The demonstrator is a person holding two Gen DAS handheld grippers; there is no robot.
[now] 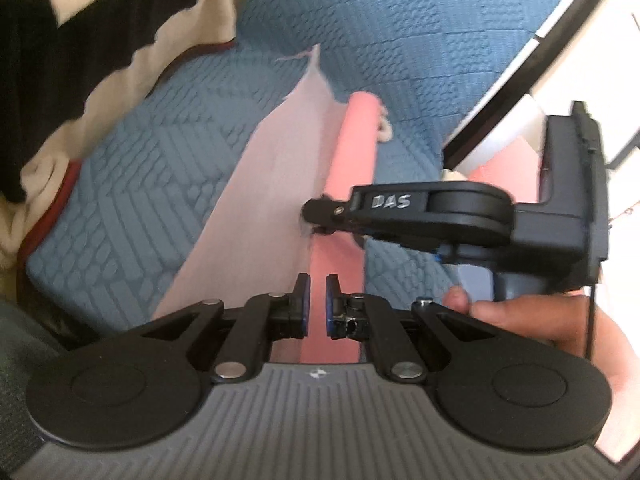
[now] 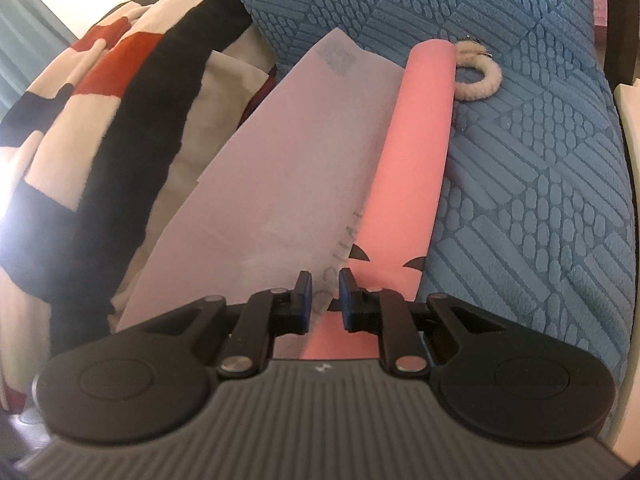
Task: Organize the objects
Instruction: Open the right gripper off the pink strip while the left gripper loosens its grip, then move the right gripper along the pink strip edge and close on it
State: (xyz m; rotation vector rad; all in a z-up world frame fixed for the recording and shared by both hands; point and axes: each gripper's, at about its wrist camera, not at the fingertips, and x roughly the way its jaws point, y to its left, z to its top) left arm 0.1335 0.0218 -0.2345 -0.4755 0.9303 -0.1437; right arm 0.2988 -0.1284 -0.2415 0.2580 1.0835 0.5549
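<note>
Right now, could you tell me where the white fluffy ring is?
In the right wrist view the white fluffy ring lies upper right on the blue quilt, touching the far end of the pink paper roll.

1. A blue quilted textured bed cover spreads under everything.
2. A cream, black and red striped fleece blanket lies bunched along the cover's left edge.
3. A black-and-white bar runs past its right edge.
</note>
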